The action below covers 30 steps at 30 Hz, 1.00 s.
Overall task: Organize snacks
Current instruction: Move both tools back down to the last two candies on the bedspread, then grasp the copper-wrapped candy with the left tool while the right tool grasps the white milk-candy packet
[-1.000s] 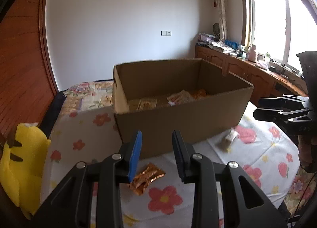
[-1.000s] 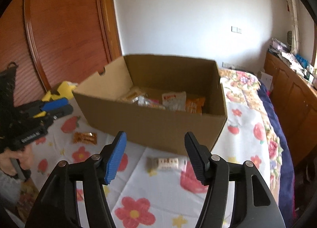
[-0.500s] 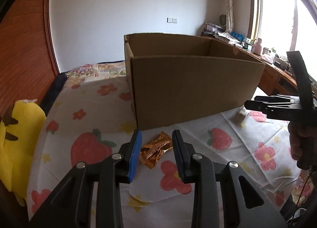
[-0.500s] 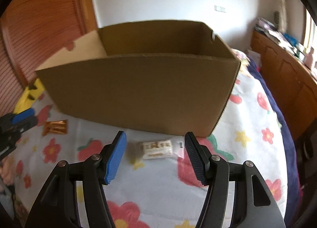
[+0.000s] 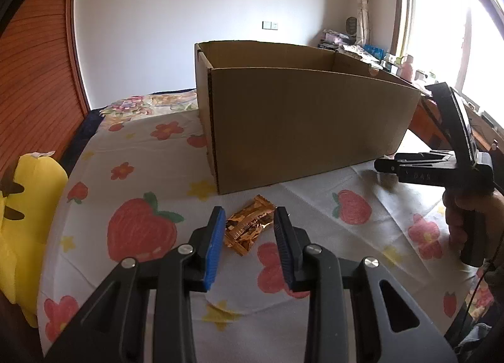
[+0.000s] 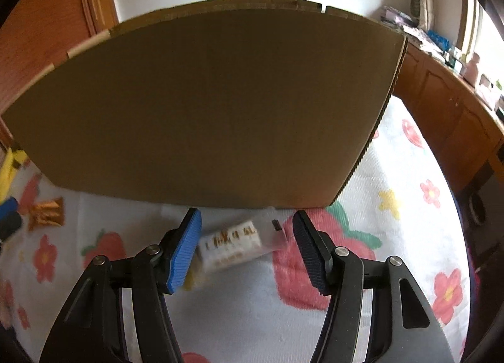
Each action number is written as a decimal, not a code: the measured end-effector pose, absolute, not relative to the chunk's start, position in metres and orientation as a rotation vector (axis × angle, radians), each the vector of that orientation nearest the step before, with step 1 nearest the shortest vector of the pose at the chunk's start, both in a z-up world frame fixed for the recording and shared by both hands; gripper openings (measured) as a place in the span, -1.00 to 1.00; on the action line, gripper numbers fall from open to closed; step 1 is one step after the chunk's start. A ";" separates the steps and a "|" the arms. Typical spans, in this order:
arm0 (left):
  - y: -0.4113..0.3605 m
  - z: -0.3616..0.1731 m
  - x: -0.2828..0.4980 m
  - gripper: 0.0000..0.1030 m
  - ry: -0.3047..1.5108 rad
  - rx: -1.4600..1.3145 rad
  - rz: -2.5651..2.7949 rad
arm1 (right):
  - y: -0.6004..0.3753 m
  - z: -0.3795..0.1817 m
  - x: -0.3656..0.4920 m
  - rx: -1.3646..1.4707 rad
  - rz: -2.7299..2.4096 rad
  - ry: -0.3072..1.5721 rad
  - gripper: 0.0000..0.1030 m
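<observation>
A big open cardboard box stands on the floral bed sheet. In front of its left corner lies a gold foil snack packet. My left gripper is low over it and open, a pad on each side of the packet, with a gap on the right side. A white snack bar in clear wrap lies by the box wall. My right gripper straddles the bar with its jaws closing, pads still clear of it. The gold packet also shows at the far left. The box's inside is hidden.
A yellow plush toy sits at the bed's left edge. A wooden cabinet with clutter on top runs along the right under the window. A hand holds the right gripper's handle. Wooden wardrobe doors stand on the left.
Both grippers have sunk towards the sheet, so the box's inside has dropped out of sight. Each packet now lies between a pair of fingers. The right jaws have narrowed slightly.
</observation>
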<state>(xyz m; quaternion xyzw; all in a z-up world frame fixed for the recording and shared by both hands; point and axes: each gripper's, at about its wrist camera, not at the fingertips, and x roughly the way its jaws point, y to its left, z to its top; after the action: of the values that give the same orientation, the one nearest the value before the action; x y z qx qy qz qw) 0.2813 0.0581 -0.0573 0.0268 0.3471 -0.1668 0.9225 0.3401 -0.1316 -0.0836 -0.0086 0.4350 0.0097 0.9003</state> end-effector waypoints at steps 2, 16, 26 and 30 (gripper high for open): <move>0.057 -0.058 0.281 -0.40 0.714 0.058 -0.346 | -0.134 -0.086 0.339 -0.021 0.018 0.916 0.11; 0.049 -0.065 0.293 -0.40 0.768 0.119 -0.362 | -0.152 -0.081 0.327 -0.087 0.078 0.939 -0.62; 0.044 -0.078 0.312 -0.37 0.837 0.236 -0.384 | -0.154 -0.089 0.309 -0.109 0.120 0.906 -0.61; 0.043 -0.080 0.317 -0.37 0.842 0.253 -0.375 | -0.156 -0.090 0.306 -0.096 0.127 0.907 -0.60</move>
<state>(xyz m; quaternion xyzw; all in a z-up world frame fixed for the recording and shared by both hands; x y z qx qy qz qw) 0.3173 0.0426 -0.0801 0.1218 0.4052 -0.1803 0.8879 0.3064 -0.1558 -0.0901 -0.0463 0.4376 0.0614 0.8959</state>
